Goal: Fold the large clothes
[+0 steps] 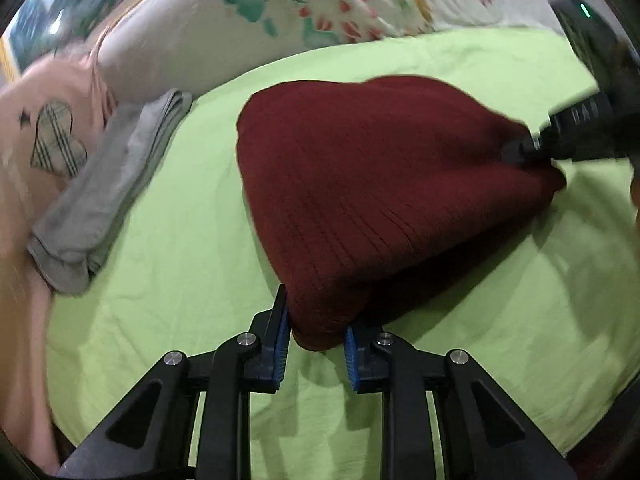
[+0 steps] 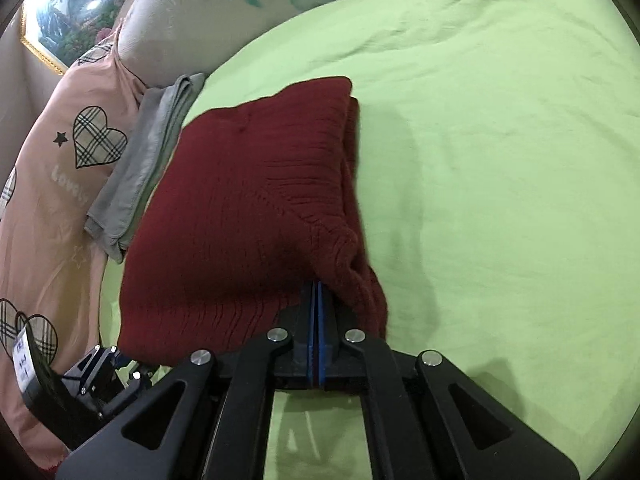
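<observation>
A dark red knitted sweater (image 1: 380, 184) lies folded on the green bedsheet (image 1: 180, 248). In the left wrist view my left gripper (image 1: 316, 316) has its blue pads closed on the sweater's near corner, which bulges between them. My right gripper (image 1: 516, 152) pinches the sweater's far right edge in that view. In the right wrist view the right gripper (image 2: 316, 286) is shut on the sweater (image 2: 240, 208), and a thin red layer shows between its pads. The left gripper (image 2: 100, 364) shows dimly at that sweater's lower left corner.
A folded grey garment (image 2: 148, 160) lies just left of the sweater. Beyond it is a pink quilt with plaid hearts (image 2: 60, 184). A floral pillow (image 2: 224, 4) lies along the bed's far side, and a framed picture (image 2: 68, 12) hangs behind. Green sheet (image 2: 500, 160) stretches out to the right.
</observation>
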### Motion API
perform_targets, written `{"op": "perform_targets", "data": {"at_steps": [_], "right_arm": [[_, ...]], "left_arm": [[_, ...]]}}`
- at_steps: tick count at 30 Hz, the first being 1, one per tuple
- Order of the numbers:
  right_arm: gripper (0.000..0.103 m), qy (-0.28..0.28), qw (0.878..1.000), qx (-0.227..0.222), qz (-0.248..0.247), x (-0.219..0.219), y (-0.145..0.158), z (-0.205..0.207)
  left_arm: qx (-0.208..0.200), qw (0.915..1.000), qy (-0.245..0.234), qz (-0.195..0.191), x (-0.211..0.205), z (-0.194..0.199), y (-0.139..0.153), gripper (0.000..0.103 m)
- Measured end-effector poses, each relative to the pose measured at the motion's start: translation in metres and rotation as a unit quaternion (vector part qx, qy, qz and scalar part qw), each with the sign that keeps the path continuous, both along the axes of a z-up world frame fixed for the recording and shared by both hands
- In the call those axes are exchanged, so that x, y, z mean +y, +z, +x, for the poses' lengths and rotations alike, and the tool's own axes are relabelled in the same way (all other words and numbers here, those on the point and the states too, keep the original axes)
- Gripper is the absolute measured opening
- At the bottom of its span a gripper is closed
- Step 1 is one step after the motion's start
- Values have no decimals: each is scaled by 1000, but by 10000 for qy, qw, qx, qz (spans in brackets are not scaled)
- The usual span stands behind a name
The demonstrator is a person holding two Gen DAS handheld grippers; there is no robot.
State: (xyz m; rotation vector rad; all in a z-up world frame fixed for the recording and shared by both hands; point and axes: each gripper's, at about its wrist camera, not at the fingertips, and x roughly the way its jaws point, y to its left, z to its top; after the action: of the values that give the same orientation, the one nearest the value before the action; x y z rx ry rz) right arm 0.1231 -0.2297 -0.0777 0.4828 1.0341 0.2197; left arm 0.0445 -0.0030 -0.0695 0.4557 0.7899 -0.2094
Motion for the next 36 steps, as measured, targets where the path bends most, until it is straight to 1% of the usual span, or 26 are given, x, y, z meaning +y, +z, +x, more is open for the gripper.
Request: {"op": "perform_targets", "data": {"at_steps": [1,3,4,5,6,8,11,12,13,14,15,16,17,18,19,20,21,22,23,25,26,27,30,33,35,36], "right_arm": [[0,8,10000,-6,-6,1,1,0],[0,50,10000,-44,13,1,5,-2],[1,68,10000,-45,56,0,6,-2],[3,98,9999,-62,117,0,9,-3],[3,144,9997,-107,162,-1,13,-5],[4,273,9991,-259,181,3,25,-9],[4,489,9968,-530,349,11,38,-14],[4,548,9958,-602,410,14,41,-14],[4,564,9955,-639,425,17,43,-13],[4,552,9955,-646,424,19,42,-12],[4,535,9958,-616,424,22,40,-10],[4,520,9961,-576,421,25,38,-8],[4,492,9966,-526,401,25,35,-7],[4,468,9971,-477,367,25,31,-6],[4,452,9975,-432,335,24,28,-6],[4,430,9980,-369,289,23,25,-4],[4,389,9986,-288,233,21,20,-3],[4,364,9988,-237,222,18,16,-2],[4,354,9989,-200,237,15,12,-1],[3,301,9993,-162,130,11,5,2],[0,255,9996,-146,49,9,0,4],[0,237,9996,-144,42,8,-3,6],[0,152,9997,-172,110,4,-9,7],[0,151,9997,-181,76,4,-7,4],[0,177,9996,-145,170,3,-2,2],[2,201,9995,-123,233,3,2,1]], "left_arm": [[83,9999,-83,-127,2,0,3,23],[300,9976,-244,-580,14,1,14,26],[479,9935,-419,-940,25,2,22,28],[573,9895,-593,-1183,33,0,29,29],[608,9850,-785,-1411,41,-2,37,30],[649,9729,-1194,-1871,57,-4,57,30],[647,9544,-1586,-2444,69,7,81,30],[682,9497,-1661,-2567,70,15,84,29],[726,9423,-1768,-2749,67,23,87,28],[795,9367,-1852,-2864,63,30,85,27],[933,9305,-1941,-2963,58,40,81,24],[1181,9257,-1970,-3005,51,51,70,15],[1406,9245,-1945,-2961,45,57,56,12],[1707,9245,-1873,-2847,38,65,35,9],[1826,9251,-1823,-2787,35,69,25,3],[1961,9235,-1755,-2790,33,71,10,0],[2111,9152,-1690,-2988,35,75,-3,0],[2124,9110,-1665,-3119,37,75,-6,0],[2105,9114,-1627,-3140,36,75,-5,1],[2045,9180,-1573,-3010,30,75,-3,1],[2024,9201,-1564,-2967,29,75,-3,1],[1990,9224,-1562,-2919,26,73,-3,1],[1967,9239,-1525,-2907,24,75,-2,1],[2000,9202,-1484,-3020,29,68,-1,1],[2046,9139,-1408,-3212,40,66,4,1],[2032,9115,-1396,-3294,45,64,9,1]]}}
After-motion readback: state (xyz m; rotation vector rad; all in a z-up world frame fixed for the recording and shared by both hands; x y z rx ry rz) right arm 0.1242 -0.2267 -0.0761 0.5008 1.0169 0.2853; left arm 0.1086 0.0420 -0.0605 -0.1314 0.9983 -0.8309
